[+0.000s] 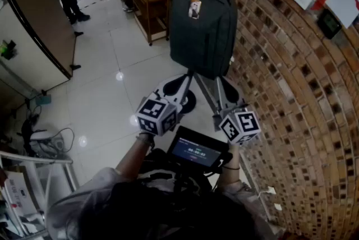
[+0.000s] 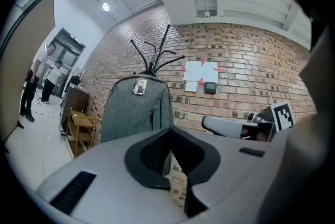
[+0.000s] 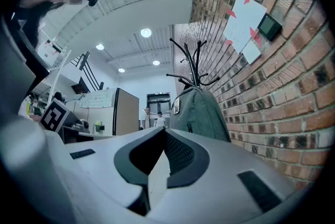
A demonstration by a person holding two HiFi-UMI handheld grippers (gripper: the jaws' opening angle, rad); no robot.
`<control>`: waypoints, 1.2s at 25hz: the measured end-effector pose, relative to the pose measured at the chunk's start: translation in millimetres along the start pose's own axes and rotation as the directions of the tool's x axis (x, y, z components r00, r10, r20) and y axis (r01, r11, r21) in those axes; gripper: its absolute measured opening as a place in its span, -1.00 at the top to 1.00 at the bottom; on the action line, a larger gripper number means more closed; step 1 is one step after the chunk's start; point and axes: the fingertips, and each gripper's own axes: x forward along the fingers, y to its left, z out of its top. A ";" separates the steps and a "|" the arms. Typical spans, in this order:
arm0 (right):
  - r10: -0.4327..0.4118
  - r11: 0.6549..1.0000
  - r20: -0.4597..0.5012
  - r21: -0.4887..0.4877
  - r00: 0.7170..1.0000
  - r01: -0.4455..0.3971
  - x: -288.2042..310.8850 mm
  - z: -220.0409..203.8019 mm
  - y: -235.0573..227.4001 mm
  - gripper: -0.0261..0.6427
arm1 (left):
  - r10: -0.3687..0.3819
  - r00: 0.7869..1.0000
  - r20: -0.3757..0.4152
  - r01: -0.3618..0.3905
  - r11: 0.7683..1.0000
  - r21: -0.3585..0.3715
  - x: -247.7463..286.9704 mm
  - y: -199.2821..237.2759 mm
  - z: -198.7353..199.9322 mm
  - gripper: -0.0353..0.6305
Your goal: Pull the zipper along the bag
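Our left gripper [image 1: 189, 74] and right gripper [image 1: 220, 79] both have jaws clenched, empty. Beyond them the bag [image 1: 203, 28] hangs by the brick wall [image 1: 291, 98], with the tiled floor [image 1: 106, 93] beneath.

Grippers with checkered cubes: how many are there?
2. The left gripper points toward the hanging backpack; the right gripper is beside it, nearer the brick wall. None seem hidden.
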 end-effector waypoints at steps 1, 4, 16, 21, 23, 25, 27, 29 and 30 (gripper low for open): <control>0.000 1.000 0.003 -0.003 1.000 0.000 1.6 2.7 -2.6 0.91 | 0.001 1.000 -0.001 -0.001 1.000 0.001 2.2 0.2 0.7 0.88; 0.005 1.000 0.014 -0.012 1.000 -0.005 7.9 11.6 -11.5 0.91 | 0.003 1.000 -0.001 -0.003 1.000 0.006 9.9 2.3 3.6 0.88; -0.024 0.990 0.015 -0.138 1.000 0.026 60.8 49.2 -67.7 0.91 | -0.054 0.999 -0.007 0.054 0.998 0.018 71.5 45.6 20.9 0.88; -0.028 0.973 0.004 -0.228 1.000 0.029 88.7 72.2 -96.8 0.91 | -0.088 0.996 -0.024 0.088 0.996 0.023 97.0 69.7 29.8 0.88; -0.028 0.962 -0.008 -0.273 1.000 0.025 100.0 83.9 -107.4 0.91 | -0.102 0.994 -0.027 0.103 0.995 0.019 103.6 77.2 33.0 0.88; -0.034 0.947 -0.025 -0.319 0.999 0.024 113.1 95.0 -118.2 0.91 | -0.111 0.993 -0.034 0.112 0.994 0.020 110.1 83.9 34.5 0.88; -0.040 0.929 -0.043 -0.371 0.998 0.022 123.8 104.1 -128.0 0.91 | -0.122 0.991 -0.051 0.123 0.992 0.031 117.1 88.8 33.1 0.88; -0.052 0.905 -0.064 -0.424 0.997 0.020 131.3 110.6 -137.0 0.90 | -0.129 0.989 -0.069 0.132 0.990 0.042 123.4 94.6 30.0 0.88; -0.059 0.893 -0.076 -0.450 0.995 0.019 134.6 113.0 -141.2 0.90 | -0.128 0.989 -0.074 0.131 0.990 0.042 125.5 98.1 29.4 0.88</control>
